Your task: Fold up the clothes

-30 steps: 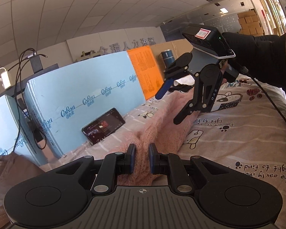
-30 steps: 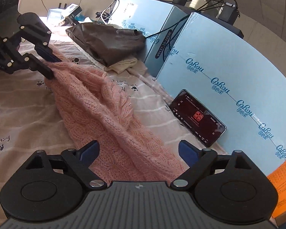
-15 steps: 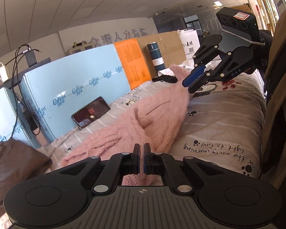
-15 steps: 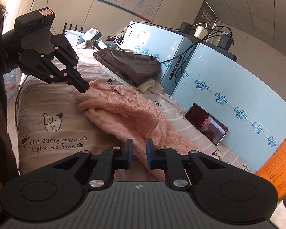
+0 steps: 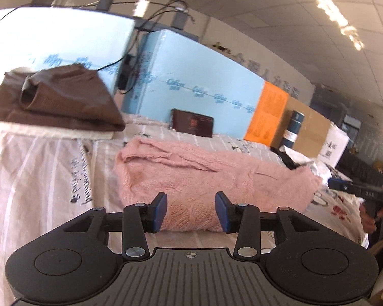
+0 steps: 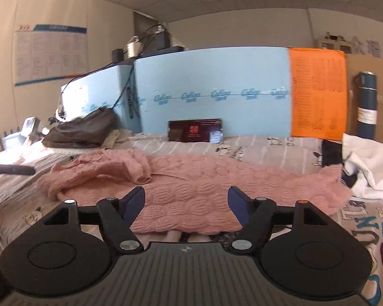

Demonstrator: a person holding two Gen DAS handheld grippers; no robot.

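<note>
Lying lengthwise across the middle of both frames, the pink knit sweater (image 5: pixel 212 178) rests on the printed bed sheet (image 5: pixel 38 178), folded into a long band. One end, at centre left in the right wrist view, is bunched and lumpy.

Left gripper (image 5: pixel 191 210), bottom centre of its frame: jaws wide apart, holding nothing, near edge of the knit showing between the blue pads. Whether the pads touch the fabric cannot be told.

Right gripper (image 6: pixel 187 205), bottom centre of its frame: jaws wide, empty, framing the near edge of the sweater (image 6: pixel 191 186).

Risks, as judged from here:
- Loose, thick knit. A pinch on the near edge may catch only the top layer, so the layers could slide apart when lifted and the fold would open.
- The bunched end may drag or stay crooked if it is not smoothed first, leaving an uneven stack.
- Phone (image 6: pixel 194 130) is propped against the blue foam board (image 6: pixel 217 89), upper centre, just beyond the sweater. A forward sweep of cloth could tip it.
- White and dark clothes (image 6: pixel 360 158) at right edge sit close to the sweater's far end and could tangle in a fold.
- Brown garment pile (image 5: pixel 56 102), upper left, is well apart, so it poses little risk.
</note>
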